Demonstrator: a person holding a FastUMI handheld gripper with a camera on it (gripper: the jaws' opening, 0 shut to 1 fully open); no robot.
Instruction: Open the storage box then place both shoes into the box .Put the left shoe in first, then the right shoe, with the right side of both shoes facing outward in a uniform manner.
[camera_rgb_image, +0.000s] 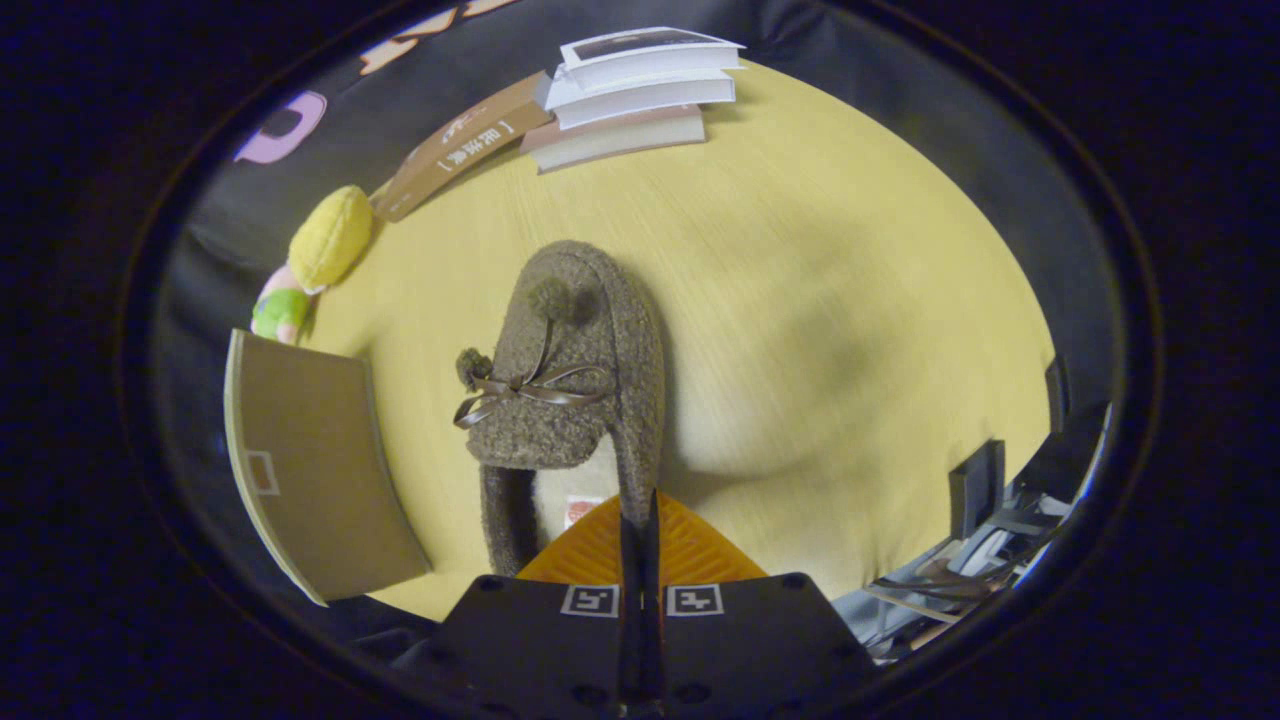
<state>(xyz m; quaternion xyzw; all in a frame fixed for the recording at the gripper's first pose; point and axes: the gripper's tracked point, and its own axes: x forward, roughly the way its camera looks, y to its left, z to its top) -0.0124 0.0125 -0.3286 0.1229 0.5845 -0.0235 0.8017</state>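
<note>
Right at the near end, the gripper (638, 530) has its two fingers pressed together on the right side wall of a brown fleecy shoe (570, 390), up by the heel opening, so it is clenched on the shoe. Whether the shoe is lifted or resting on the yellow table (850, 300) I cannot tell.

The shoe looks light and soft, a slipper-like thing with a curly pile, a pale lining and a thin ribbon bow (525, 388) with pompoms across the top. I would judge the wall will fold under a pinch and the toe may sag and swing, pointing as it does toward twelve o'clock. The collar rim is a sensible place to hold; the bow is too flimsy to pull on. The pile should give fair grip, hardly slippery.

Off at nine o'clock from the shoe, near the table's edge, sits a brown cardboard box (310, 470). I see a flat brown face of it, and cannot say whether it is open or what it holds.

Farther out, around ten o'clock, a yellow plush toy (325, 240) lies beside a smaller pink and green one. Beyond that, toward eleven, a long brown carton (460, 155) leans against a stack of books (640, 95) at twelve o'clock, by the dark booth wall.
</note>
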